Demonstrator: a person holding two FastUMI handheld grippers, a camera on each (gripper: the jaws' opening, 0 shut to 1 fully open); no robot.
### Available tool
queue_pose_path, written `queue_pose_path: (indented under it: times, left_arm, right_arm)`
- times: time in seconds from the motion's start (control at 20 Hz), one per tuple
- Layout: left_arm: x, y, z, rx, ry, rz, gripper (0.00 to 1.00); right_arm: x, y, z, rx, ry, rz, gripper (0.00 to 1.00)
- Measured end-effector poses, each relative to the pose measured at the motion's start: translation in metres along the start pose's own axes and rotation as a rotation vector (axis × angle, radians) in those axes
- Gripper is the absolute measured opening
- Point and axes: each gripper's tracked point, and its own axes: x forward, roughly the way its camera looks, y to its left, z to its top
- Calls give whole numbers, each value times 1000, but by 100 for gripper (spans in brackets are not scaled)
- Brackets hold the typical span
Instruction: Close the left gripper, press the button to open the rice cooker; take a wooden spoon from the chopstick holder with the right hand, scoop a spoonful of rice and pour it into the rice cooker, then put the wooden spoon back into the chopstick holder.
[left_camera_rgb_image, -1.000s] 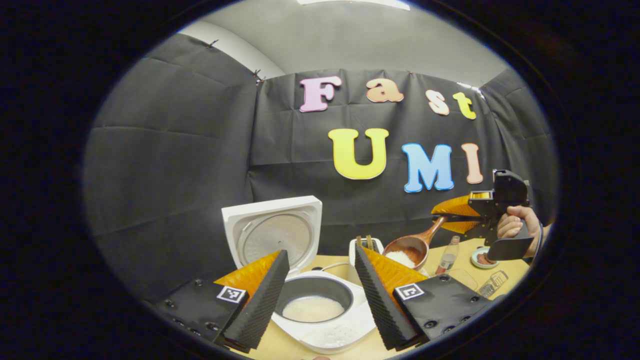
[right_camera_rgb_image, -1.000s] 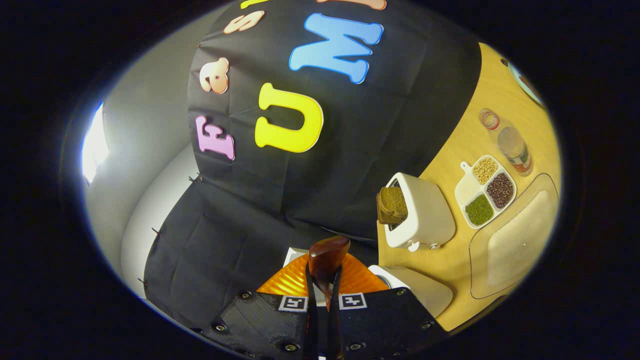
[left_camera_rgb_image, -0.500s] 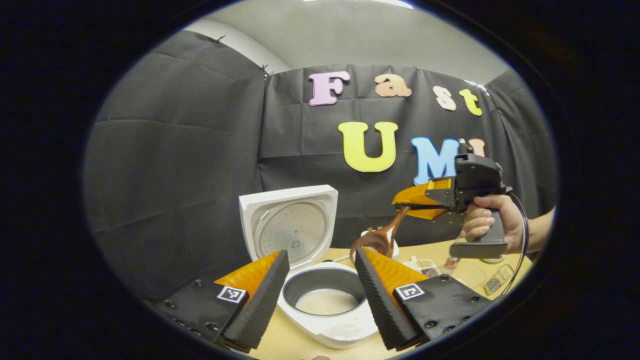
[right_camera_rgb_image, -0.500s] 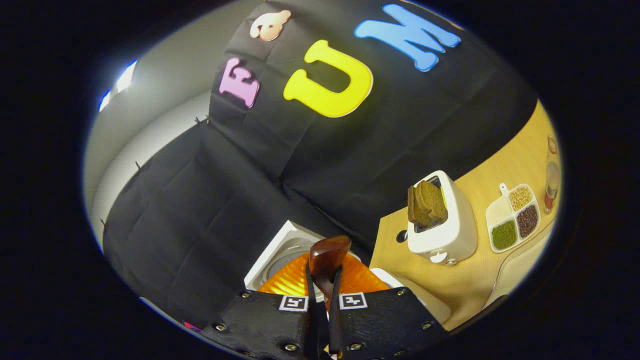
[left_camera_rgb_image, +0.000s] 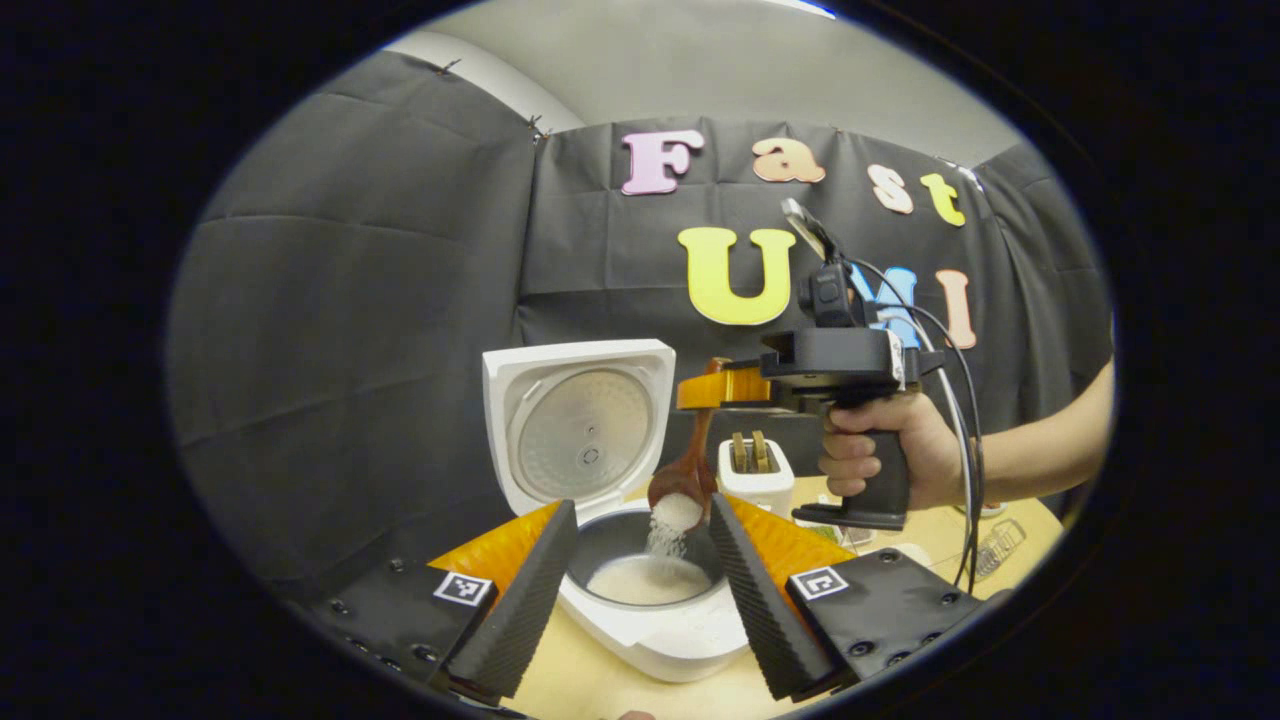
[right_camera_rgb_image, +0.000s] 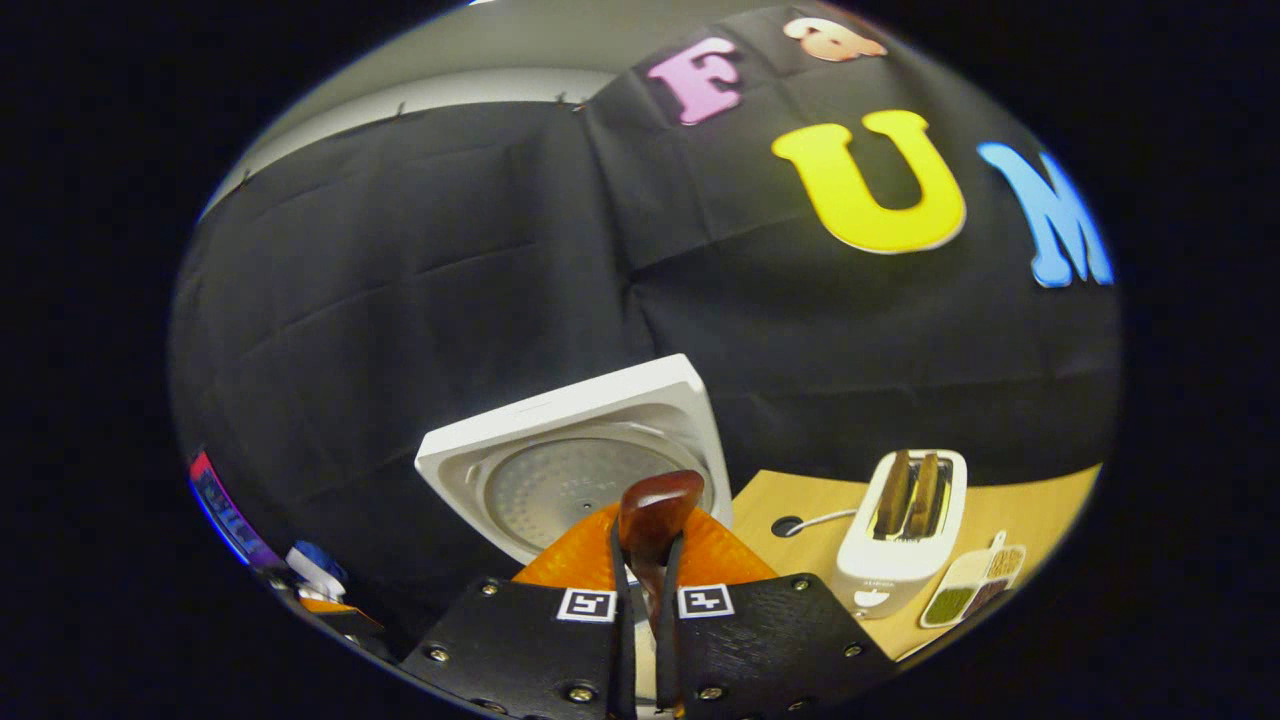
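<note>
Wooden spoon (left_camera_rgb_image: 688, 478) has swung from level carry to tipped – bowl down over the rice cooker (left_camera_rgb_image: 640, 585), rice (left_camera_rgb_image: 668, 520) streaming into the pot. The pour step is in progress; returning the spoon to the holder remains.

Right gripper (left_camera_rgb_image: 722, 388) at 12 o'clock above the pot, clamped tight on the handle. Left gripper (left_camera_rgb_image: 640, 590) hangs wide open, holding nothing.

Left gripper view gives the falling grain and the hand (left_camera_rgb_image: 880, 450). Right gripper view gives the handle end (right_camera_rgb_image: 655, 505) pinched between the fingers, the raised lid (right_camera_rgb_image: 575, 465) behind, and a toaster (right_camera_rgb_image: 900, 535) at 4 o'clock – no pot.

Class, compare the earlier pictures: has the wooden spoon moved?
Yes. The wooden spoon has swung left past the toaster to tip rice over the rice cooker.
</note>
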Motion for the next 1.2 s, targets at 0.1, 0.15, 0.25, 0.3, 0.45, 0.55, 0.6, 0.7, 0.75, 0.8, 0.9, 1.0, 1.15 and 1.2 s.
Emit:
queue_pose_path:
  times: [0.1,0.15,0.25,0.3,0.45,0.55,0.6,0.7,0.75,0.8,0.9,1.0,1.15,1.2]
  left_arm:
    - [-1,5,-5,-8,8,15,93]
    - [-3,6,-5,-14,6,18,93]
    - [-4,8,-5,-26,2,17,93]
    - [-3,8,-5,-28,-1,19,93]
    - [-3,4,-3,-32,-6,11,92]
    - [-3,-1,0,-28,-15,-1,92]
    - [-3,-4,2,-24,-19,-9,93]
    - [-3,-10,4,-19,-22,-20,93]
    - [-2,-14,7,-19,-24,-29,93]
    - [-2,-15,6,-21,-26,-39,93]
    - [-2,-21,8,-17,-31,-66,93]
    - [2,-34,15,-7,-37,-83,92]
    - [4,-46,23,3,-48,-109,93]
    - [5,-51,26,7,-52,-119,93]
  right_arm:
    - [0,16,9,-150,-20,32,8]
    - [-3,25,11,-213,-33,46,8]
    - [-11,36,21,-259,-67,79,8]
    - [-14,40,25,-248,-82,96,8]
    - [-20,34,35,-176,-102,91,8]
    - [-26,23,45,-88,-111,83,8]
    - [-30,15,48,-31,-114,81,8]
    - [-39,-4,56,104,-127,71,8]
    - [-44,-15,58,178,-131,62,8]
    - [-52,-25,61,254,-129,48,8]
    - [-68,-43,66,399,-138,42,8]
    - [-78,-65,68,514,-154,35,8]
    - [-111,-94,73,681,-203,26,8]
    - [-123,-103,75,729,-221,23,8]
